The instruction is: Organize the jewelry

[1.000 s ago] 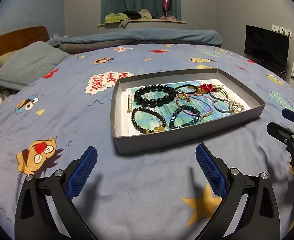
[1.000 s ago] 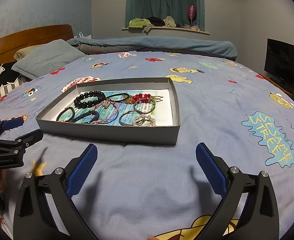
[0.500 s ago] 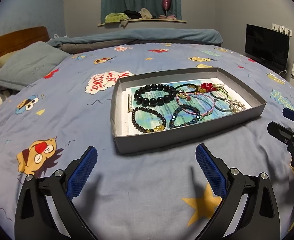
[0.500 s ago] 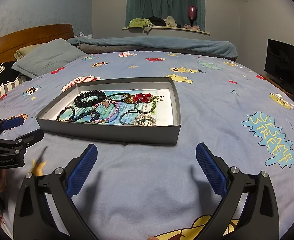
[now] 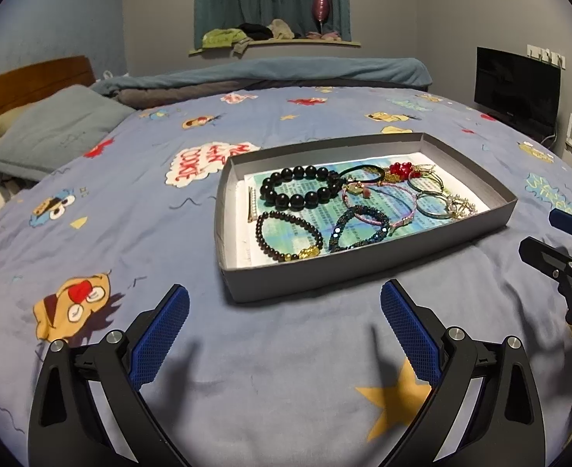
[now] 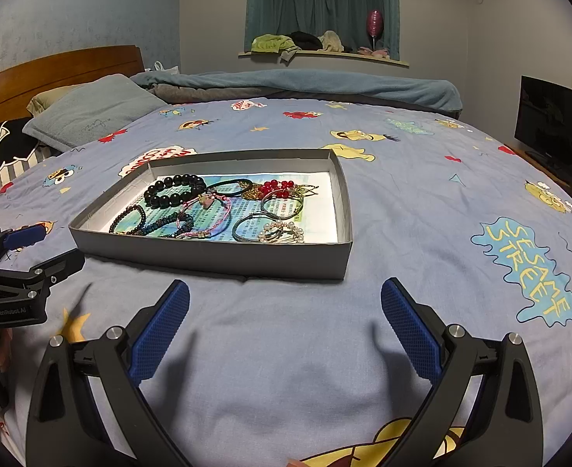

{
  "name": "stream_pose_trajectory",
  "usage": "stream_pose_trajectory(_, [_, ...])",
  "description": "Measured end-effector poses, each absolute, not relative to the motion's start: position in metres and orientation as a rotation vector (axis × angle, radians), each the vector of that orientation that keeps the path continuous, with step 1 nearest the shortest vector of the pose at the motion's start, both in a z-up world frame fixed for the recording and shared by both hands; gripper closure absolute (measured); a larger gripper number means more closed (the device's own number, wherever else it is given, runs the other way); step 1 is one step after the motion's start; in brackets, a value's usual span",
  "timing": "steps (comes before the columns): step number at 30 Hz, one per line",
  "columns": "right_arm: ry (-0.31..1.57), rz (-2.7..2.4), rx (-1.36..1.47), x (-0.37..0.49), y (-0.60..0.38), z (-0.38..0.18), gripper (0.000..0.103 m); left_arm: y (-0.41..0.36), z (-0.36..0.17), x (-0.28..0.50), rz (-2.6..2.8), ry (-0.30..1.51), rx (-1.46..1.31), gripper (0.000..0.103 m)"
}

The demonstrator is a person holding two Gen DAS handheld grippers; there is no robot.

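Blue cartoon-print bedding (image 5: 138, 202) covers a wide bed, with a grey pillow (image 5: 52, 132) by the wooden headboard (image 6: 56, 74) and a rolled blanket (image 5: 270, 74) along the far edge. Behind it hang dark green curtains (image 6: 320, 4) over a shelf (image 6: 324, 56) of small clutter, and a black screen (image 5: 517, 89) stands at the right.

On the bedding sits a shallow grey tray (image 5: 363, 268), lined with printed paper (image 5: 371, 214). Inside lie the jewelry pieces: a bracelet of large black beads (image 5: 299, 192) toward the back left, a thinner dark bead bracelet with a gold charm (image 5: 287, 235) in front of it, a dark blue sparkly bracelet (image 5: 357, 227) beside that, pink cords (image 5: 379, 198) tangled in the middle, a red bead cluster (image 5: 398, 169) at the back, a couple of thin bangles (image 5: 433, 204) and a pearl-and-gold piece (image 5: 460, 206) at the right. A slim pale bar (image 5: 251, 204) lies along the tray's left wall.

Both tools hover above the bedding, just short of the tray's near wall and touching nothing. The left gripper (image 5: 284, 325) has its jaws spread wide and released, with nothing between the blue pads (image 5: 161, 338). The right gripper (image 6: 284, 325) is likewise spread wide with nothing held. Each shows at the edge of the other's view.
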State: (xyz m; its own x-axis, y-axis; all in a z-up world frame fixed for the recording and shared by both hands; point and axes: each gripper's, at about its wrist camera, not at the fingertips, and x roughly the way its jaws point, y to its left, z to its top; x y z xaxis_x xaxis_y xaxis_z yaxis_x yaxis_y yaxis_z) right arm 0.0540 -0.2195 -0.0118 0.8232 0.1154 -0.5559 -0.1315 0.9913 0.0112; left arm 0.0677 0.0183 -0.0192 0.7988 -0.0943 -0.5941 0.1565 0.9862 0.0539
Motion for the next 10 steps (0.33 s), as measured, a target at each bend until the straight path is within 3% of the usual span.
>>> stream_pose_trajectory(10, [0.601, 0.131, -0.017, 0.0582, -0.2231, -0.0136, 0.006, 0.0212, -0.0217, 0.0754, -0.121, 0.67, 0.084, 0.005])
